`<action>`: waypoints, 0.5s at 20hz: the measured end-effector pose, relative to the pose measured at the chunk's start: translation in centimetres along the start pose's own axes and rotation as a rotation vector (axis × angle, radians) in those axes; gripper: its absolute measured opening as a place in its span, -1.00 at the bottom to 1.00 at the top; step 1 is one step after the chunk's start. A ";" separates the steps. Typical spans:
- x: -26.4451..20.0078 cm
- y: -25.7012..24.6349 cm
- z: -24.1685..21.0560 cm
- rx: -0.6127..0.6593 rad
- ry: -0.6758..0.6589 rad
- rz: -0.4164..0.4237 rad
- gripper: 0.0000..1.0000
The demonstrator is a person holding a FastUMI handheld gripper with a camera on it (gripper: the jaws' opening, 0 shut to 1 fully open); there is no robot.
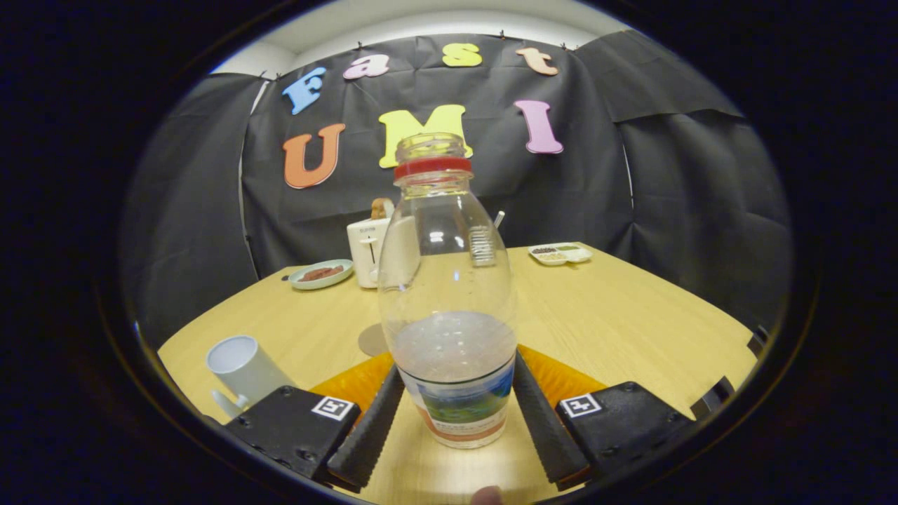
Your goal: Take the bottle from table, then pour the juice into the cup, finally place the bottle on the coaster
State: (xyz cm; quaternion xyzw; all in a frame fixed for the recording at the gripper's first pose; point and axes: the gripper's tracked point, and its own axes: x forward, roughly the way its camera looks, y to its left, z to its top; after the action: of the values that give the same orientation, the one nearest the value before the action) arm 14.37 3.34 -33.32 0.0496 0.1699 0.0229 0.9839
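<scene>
Wooden table [617, 315] | one bottle [449, 294], one cup [242, 368], one coaster [561, 379] | fingers [375, 428] clamp bottle

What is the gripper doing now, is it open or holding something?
Gripper: closed on the bottle, with both fingers pressed against its lower sides; the bottle stands upright between them.

No legible text: bottle [447, 308] label blurred, toaster [367, 252] marking too small.

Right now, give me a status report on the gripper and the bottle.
Gripper shut on bottle, both fingers pressing its labelled base. Bottle upright, uncapped, partly filled. Cup beside the near-side finger; orange coaster behind the bottle. Nothing in the way.
</scene>
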 end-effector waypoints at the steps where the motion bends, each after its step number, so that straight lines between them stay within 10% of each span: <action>1: 0.1 -0.1 0.0 0.000 0.000 -0.004 0.77; 10: -0.4 0.9 0.8 -0.081 -0.008 -0.013 0.60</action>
State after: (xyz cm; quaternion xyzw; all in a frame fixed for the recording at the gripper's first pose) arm 14.24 4.13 -32.38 0.0087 0.1653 0.0233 0.9859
